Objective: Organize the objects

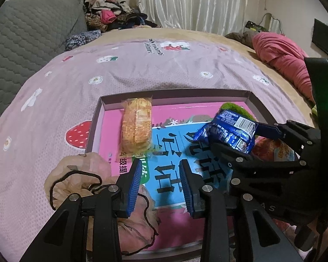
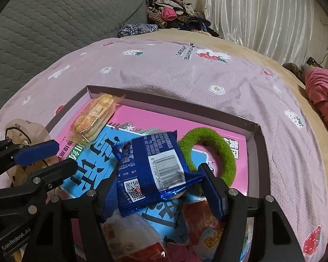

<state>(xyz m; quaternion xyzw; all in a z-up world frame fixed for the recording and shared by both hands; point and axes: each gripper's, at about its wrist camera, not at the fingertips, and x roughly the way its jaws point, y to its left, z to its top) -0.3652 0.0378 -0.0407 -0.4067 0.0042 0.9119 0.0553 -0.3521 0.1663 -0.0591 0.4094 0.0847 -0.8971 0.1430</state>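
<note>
Box lid (image 2: pixel 254 140) with cracker pack (image 2: pixel 96 114), green ring (image 2: pixel 226 150); right jaws pinching blue packet (image 2: pixel 155 170), left jaws spread, empty.

Grey quilted headboard (image 1: pixel 26 32), white curtains (image 1: pixel 192 2)

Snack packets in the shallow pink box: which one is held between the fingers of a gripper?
The dark blue foil packet with the barcode, between the right gripper fingers. The yellow cracker packet lies untouched at the box's far corner.
</note>
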